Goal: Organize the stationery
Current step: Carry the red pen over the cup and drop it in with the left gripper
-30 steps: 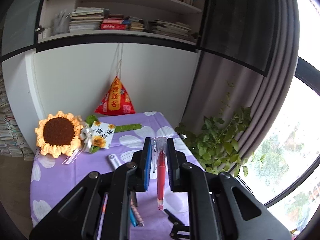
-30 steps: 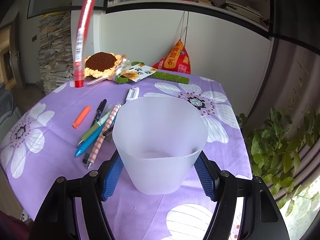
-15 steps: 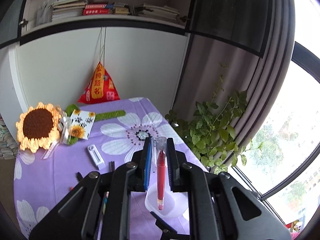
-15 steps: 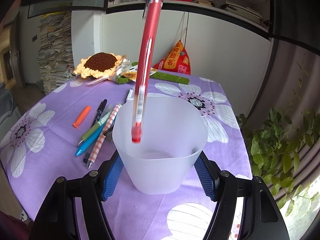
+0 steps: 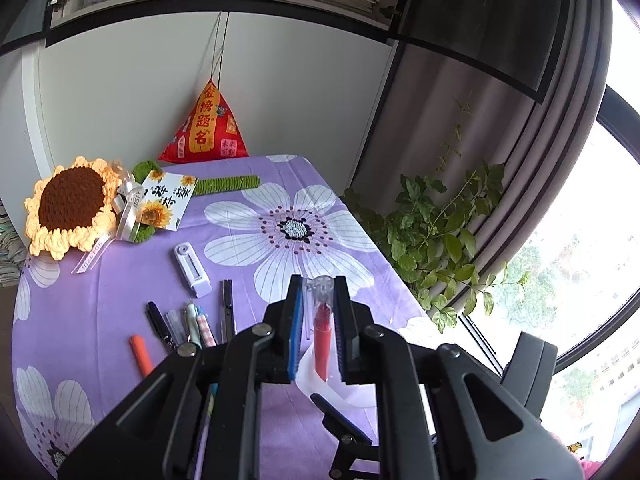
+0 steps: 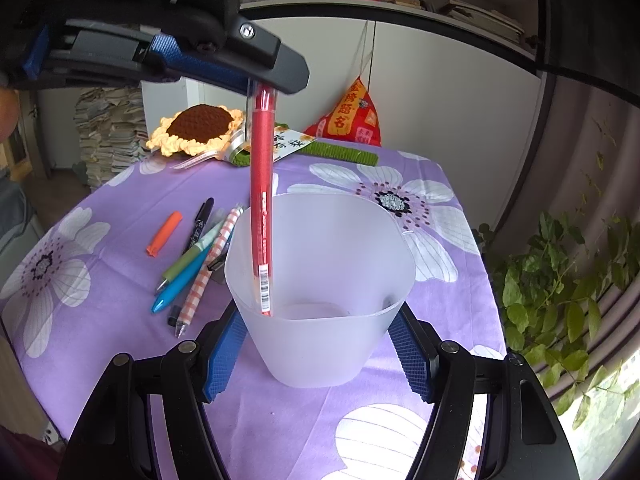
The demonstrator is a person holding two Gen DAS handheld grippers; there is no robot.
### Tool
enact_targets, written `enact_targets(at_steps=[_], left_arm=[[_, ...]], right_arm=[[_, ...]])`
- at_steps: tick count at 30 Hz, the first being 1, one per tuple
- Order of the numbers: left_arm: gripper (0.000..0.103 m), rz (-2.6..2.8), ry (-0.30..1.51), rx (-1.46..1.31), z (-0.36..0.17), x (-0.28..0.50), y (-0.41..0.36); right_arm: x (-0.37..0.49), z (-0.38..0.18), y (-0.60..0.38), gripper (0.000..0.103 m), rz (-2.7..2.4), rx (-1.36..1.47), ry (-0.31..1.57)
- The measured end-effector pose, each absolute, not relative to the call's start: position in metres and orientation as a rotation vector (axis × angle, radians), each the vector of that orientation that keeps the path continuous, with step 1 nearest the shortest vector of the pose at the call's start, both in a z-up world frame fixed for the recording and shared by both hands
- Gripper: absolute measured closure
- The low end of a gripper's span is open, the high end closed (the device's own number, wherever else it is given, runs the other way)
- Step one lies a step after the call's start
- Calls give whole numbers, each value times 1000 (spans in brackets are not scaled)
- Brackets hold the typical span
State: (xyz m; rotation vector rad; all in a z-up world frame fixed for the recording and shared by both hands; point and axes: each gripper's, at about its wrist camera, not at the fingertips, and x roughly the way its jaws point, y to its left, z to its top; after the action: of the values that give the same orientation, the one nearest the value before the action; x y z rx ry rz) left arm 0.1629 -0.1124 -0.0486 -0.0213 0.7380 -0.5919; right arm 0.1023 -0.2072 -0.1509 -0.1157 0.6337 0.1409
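Observation:
My left gripper (image 5: pixel 318 300) is shut on a red pen (image 5: pixel 321 344) and holds it upright. In the right wrist view the red pen (image 6: pixel 262 208) hangs with its lower end inside the translucent white cup (image 6: pixel 320 304), near the cup's left wall. My right gripper (image 6: pixel 318 344) is shut on the cup and holds it upright on the purple flowered tablecloth (image 6: pixel 100 248). The cup's rim (image 5: pixel 308 372) shows below the pen in the left wrist view.
Several pens (image 6: pixel 200 264), a black marker (image 6: pixel 198 224) and an orange cap (image 6: pixel 164 234) lie left of the cup. A white correction tape (image 5: pixel 192 270), a crocheted sunflower (image 5: pixel 72 208) and a red pouch (image 5: pixel 206 128) lie farther back. A plant (image 5: pixel 436 232) stands off the table's right edge.
The left gripper has carried the red pen over to the cup and lowered it, so its tip now sits deep inside. The right gripper and cup have not moved.

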Motion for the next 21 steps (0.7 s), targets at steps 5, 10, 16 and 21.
enact_targets(at_steps=[5,10,16,21], left_arm=[[90,-596,772,-15,-56,164,-112],[83,-604,793,-26,-60,164,-111],[58,-559,695,-69,-31,159,-82],[52,-410,626,-121,-14,162,-38]], right_arm=[[102,-151,-207,32,141,-117,637],[102,-151,-208,32,143,-109,641],[103,-150,-206,32,143,-114,645],[102,-151,-206,32,143,-109,646]])
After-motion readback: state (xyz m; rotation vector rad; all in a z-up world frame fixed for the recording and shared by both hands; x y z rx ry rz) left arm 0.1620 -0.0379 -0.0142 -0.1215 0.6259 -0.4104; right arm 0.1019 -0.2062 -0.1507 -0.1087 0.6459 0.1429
